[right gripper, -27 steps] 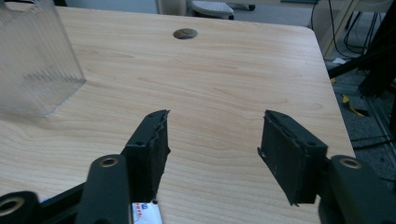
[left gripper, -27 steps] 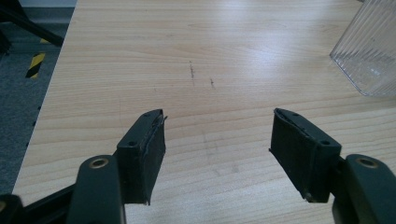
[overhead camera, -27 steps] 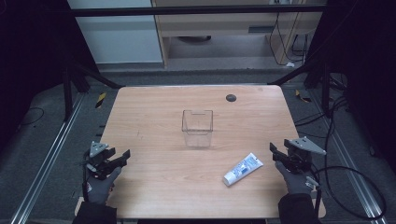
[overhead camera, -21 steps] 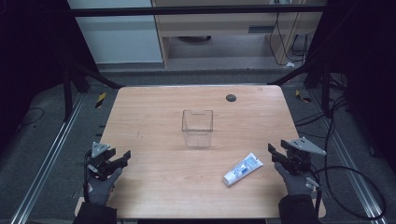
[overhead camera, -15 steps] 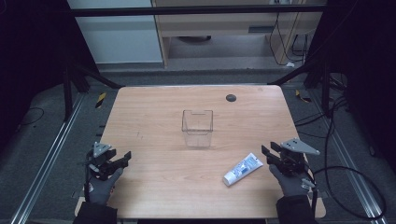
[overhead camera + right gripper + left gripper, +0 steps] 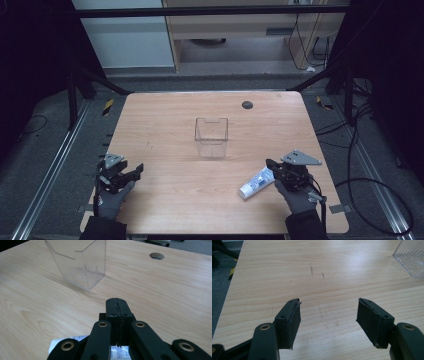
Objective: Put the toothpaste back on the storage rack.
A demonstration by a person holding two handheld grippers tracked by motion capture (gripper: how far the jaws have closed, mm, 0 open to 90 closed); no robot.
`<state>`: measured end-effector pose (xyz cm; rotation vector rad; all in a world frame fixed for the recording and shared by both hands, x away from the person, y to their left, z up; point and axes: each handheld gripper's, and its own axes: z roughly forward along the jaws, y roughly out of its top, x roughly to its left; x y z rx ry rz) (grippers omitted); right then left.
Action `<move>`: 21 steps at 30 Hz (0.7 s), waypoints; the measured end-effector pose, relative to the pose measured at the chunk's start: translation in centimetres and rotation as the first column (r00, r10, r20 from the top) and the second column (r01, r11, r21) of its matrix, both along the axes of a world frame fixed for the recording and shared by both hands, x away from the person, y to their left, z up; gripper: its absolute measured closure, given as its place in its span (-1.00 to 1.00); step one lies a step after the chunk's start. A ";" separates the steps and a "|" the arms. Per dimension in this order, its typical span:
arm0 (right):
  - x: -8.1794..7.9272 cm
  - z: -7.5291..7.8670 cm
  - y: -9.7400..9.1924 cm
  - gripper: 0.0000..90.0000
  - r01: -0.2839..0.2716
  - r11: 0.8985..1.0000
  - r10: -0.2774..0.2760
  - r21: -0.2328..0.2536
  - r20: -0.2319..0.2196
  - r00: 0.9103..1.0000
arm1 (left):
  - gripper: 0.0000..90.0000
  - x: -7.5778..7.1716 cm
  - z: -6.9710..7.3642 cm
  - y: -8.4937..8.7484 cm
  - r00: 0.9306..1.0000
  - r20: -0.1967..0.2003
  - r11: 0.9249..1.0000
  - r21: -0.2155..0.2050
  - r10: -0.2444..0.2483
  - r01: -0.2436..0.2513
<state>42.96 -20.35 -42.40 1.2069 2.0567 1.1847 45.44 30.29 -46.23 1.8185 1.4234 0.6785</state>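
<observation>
Now your right gripper has its fingers pressed together, pad against pad, with nothing between them. In the right gripper view they lie low over the white tube, whose printed end shows under the black links at the bottom of that view; whether they touch the tube I cannot tell. From the high view the tube lies flat on the tabletop near the front right corner, slanted, with its cap end toward the front edge and its other end just beside your right gripper.

Your left gripper has its fingers spread wide, and only bare wood is between them. It sits near the front left corner of the tabletop, well apart from the tube, with your gloved left hand behind it at the front edge.

Farther out, the clear plastic box stands upright near the middle of the tabletop, between the two grippers and beyond them; it looks empty. In the left gripper view one corner of it shows at the upper right. A small dark round spot lies near the far edge, toward the right.
</observation>
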 end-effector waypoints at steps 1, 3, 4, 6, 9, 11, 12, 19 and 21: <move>0.1 -0.1 0.5 1.00 -0.017 1.000 0.017 0.000 -0.015 1.000 | -0.23 0.0 0.0 0.0 1.000 0.000 1.000 0.001 0.000 0.000; 0.1 -0.2 0.7 1.00 -0.026 1.000 0.026 0.001 -0.025 0.999 | -0.24 0.0 0.0 0.0 1.000 0.001 1.000 0.002 0.000 0.000; 0.2 -0.4 1.2 1.00 -0.038 0.999 0.038 -0.002 -0.037 0.999 | -0.24 0.0 0.0 0.0 1.000 0.000 1.000 0.004 -0.001 0.001; 0.2 -0.4 1.5 1.00 -0.041 0.999 0.041 -0.003 -0.048 0.998 | -0.24 0.0 0.0 0.0 1.000 0.000 1.000 0.004 -0.001 0.001; 0.3 -0.8 2.2 1.00 -0.061 0.998 0.060 -0.010 -0.059 0.996 | -0.24 0.0 0.0 -0.1 1.000 0.001 1.000 0.004 0.000 0.000; 0.5 -1.3 2.9 1.00 -0.076 0.997 0.074 -0.014 -0.082 0.994 | -0.24 0.0 0.0 -0.1 1.000 0.000 1.000 0.006 -0.002 0.002; 0.5 -1.3 2.9 1.00 -0.076 0.997 0.074 -0.014 -0.082 0.994 | -0.24 0.0 0.0 -0.1 1.000 -0.001 1.000 0.006 -0.003 0.003; 1.0 -2.6 4.3 1.00 -0.109 0.993 0.103 -0.035 -0.142 0.985 | -0.24 0.0 -0.1 -0.2 1.000 -0.004 1.000 0.012 -0.007 0.007; 1.1 -3.2 4.8 1.00 -0.119 0.992 0.109 -0.050 -0.167 0.980 | -0.24 0.0 -0.1 -0.2 1.000 -0.004 1.000 0.014 -0.007 0.007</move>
